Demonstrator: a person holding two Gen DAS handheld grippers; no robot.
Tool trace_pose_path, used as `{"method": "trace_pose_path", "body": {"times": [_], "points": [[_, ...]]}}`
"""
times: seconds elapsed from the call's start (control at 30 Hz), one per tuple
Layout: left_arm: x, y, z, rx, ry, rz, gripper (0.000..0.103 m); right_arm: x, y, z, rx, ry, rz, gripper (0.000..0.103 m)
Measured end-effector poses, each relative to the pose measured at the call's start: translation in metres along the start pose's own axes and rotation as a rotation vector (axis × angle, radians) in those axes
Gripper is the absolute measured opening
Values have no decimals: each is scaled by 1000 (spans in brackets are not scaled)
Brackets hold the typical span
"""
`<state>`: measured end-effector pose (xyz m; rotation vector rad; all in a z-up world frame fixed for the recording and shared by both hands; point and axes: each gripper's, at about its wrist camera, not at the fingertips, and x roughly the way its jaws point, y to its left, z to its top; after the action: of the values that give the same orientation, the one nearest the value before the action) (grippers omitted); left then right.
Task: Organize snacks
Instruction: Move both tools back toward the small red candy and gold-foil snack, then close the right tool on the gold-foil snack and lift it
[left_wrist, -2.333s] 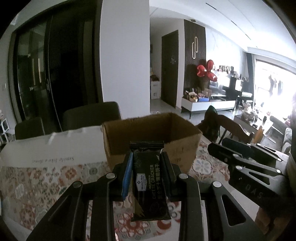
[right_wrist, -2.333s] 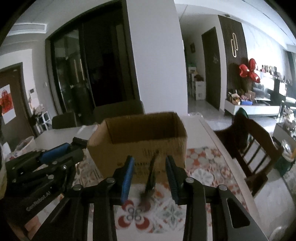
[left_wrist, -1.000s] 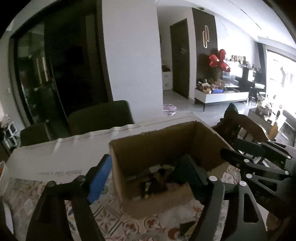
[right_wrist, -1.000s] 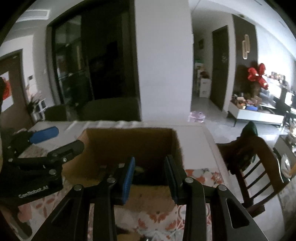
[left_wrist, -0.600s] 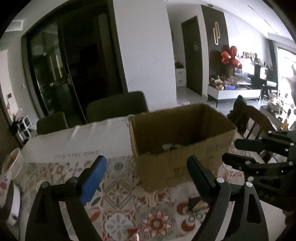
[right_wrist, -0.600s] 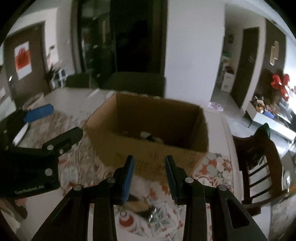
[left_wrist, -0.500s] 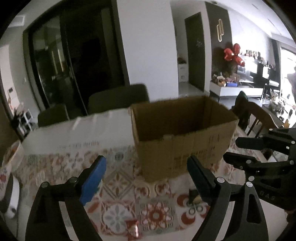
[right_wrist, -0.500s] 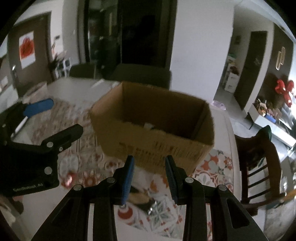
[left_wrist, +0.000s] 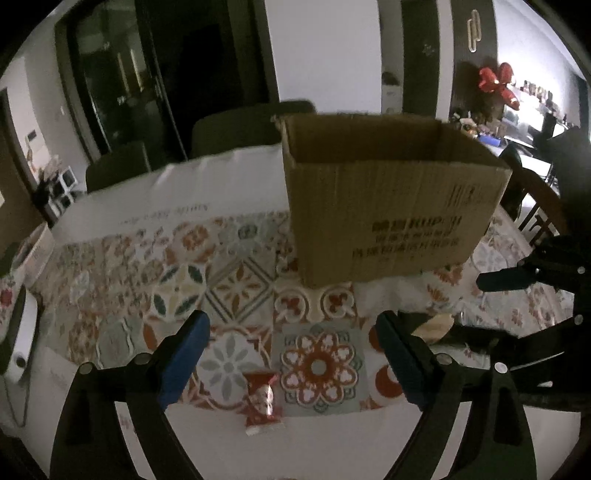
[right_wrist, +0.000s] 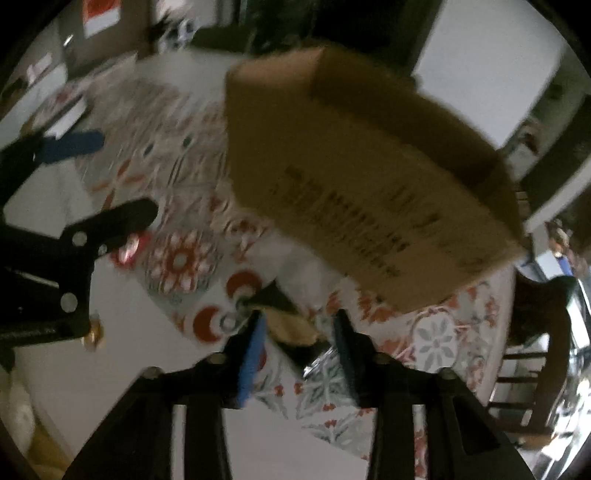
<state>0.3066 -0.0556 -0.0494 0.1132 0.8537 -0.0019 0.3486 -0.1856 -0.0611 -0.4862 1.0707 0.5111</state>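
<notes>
Cardboard box (left_wrist: 388, 206) mid-table; red snack (left_wrist: 261, 400) near the edge — both grippers' jaws opening, nothing gripped.

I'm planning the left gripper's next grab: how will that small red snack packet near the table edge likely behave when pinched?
The small red snack packet looks like a crinkly film wrapper, so it probably crushes and flexes rather than staying stiff. It seems light for its size and may slide on the smooth tablecloth if nudged. Lying flat, it is unlikely to roll.

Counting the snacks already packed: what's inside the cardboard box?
Only the cardboard box and its bare inner back wall show from this low angle; its front wall hides the bottom, so any contents are unseen.
</notes>
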Motion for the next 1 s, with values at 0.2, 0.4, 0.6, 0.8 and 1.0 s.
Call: {"method": "trace_pose_path", "body": {"times": [0.2, 0.4, 0.6, 0.8, 1.0], "points": [[14, -3, -13, -6, 63, 11, 92, 29, 12, 0, -152, 114, 34, 52], [26, -4, -18, -12, 114, 1, 92, 48, 16, 5, -285, 165, 43, 52], [31, -6, -18, -11, 131, -5, 92, 56, 29, 4, -441, 200, 70, 62], [36, -4, -19, -21, 149, -6, 92, 68, 34, 4, -488, 204, 66, 69], [38, -3, -19, -19, 156, -8, 92, 81, 27, 6, -463, 203, 56, 69]]}}
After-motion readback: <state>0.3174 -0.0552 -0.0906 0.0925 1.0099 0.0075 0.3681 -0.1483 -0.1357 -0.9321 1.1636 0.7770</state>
